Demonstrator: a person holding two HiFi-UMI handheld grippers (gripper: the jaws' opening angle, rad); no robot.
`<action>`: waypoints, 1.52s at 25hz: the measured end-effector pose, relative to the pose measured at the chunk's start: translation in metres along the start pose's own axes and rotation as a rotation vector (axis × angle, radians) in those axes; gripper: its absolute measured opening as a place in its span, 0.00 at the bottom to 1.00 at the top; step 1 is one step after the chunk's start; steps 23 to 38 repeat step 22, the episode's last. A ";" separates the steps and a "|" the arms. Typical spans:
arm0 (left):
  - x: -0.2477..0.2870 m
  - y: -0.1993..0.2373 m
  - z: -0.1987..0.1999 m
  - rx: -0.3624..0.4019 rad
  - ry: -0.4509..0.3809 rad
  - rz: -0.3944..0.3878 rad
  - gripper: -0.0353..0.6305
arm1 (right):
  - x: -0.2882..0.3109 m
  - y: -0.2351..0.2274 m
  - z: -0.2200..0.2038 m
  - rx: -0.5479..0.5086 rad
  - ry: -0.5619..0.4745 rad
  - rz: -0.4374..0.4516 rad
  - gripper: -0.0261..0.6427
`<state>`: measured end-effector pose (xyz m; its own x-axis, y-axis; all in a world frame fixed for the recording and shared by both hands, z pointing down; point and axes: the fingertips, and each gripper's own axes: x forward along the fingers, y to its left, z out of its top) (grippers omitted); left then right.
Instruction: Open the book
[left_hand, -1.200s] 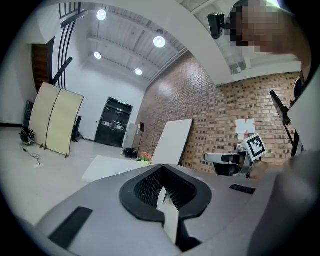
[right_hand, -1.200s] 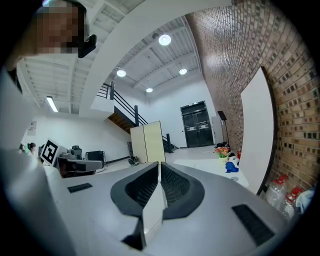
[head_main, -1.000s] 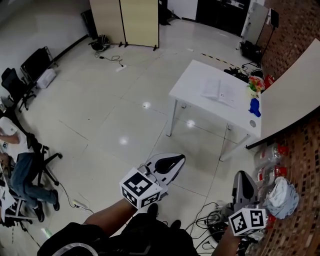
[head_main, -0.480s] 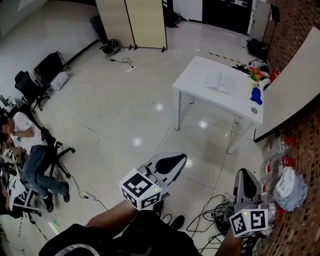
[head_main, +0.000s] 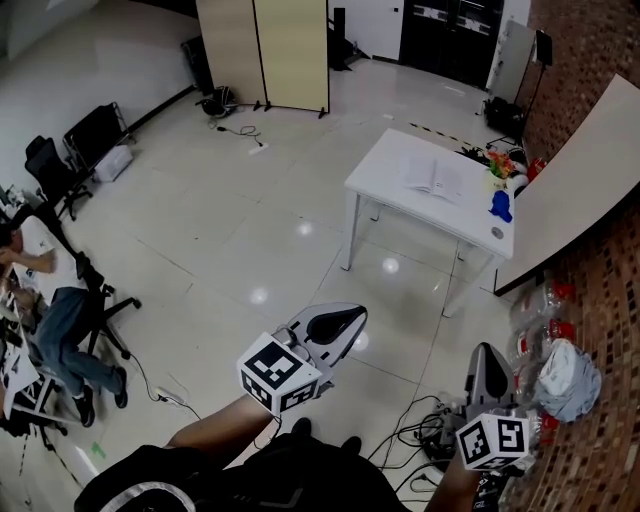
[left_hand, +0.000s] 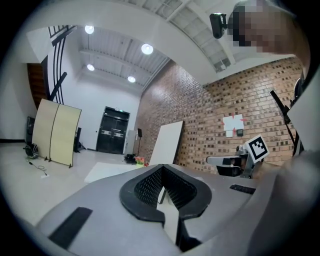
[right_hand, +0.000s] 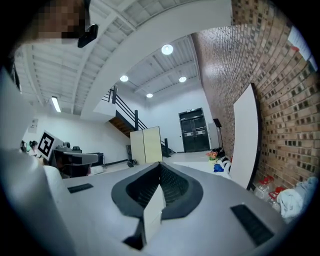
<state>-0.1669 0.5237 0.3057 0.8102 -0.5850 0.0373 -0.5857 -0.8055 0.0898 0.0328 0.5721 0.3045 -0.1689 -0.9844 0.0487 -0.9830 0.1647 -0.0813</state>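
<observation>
The book (head_main: 435, 177) lies open, pages up, on a white table (head_main: 385, 170) far across the room. Both grippers are held low and close to the person, well away from the table. My left gripper (head_main: 345, 318) points toward the table with its jaws together and nothing between them. My right gripper (head_main: 484, 352) also has its jaws together and holds nothing. In the left gripper view the left gripper (left_hand: 162, 170) is shut, with the table (left_hand: 107, 171) small in the distance. The right gripper (right_hand: 160, 172) is shut in the right gripper view.
Flowers (head_main: 500, 165) and a blue object (head_main: 500, 205) stand at the table's right end. A large white board (head_main: 570, 190) leans on the brick wall. Cables (head_main: 430, 440), bottles and a bag (head_main: 565, 380) lie at the right. Folding screen (head_main: 265, 50) at the back; seated person (head_main: 50, 330) at left.
The head view has shifted a little, so the table sits slightly differently in the frame. Both grippers keep the same pose and stay shut.
</observation>
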 end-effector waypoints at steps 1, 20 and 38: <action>-0.005 0.001 -0.001 -0.005 0.000 0.000 0.05 | -0.001 0.004 0.001 -0.002 -0.001 0.000 0.04; -0.026 0.009 0.007 -0.023 -0.031 -0.020 0.05 | -0.002 0.032 0.014 -0.057 -0.006 -0.021 0.04; -0.025 0.009 0.007 -0.023 -0.034 -0.017 0.05 | 0.000 0.032 0.014 -0.061 -0.006 -0.016 0.04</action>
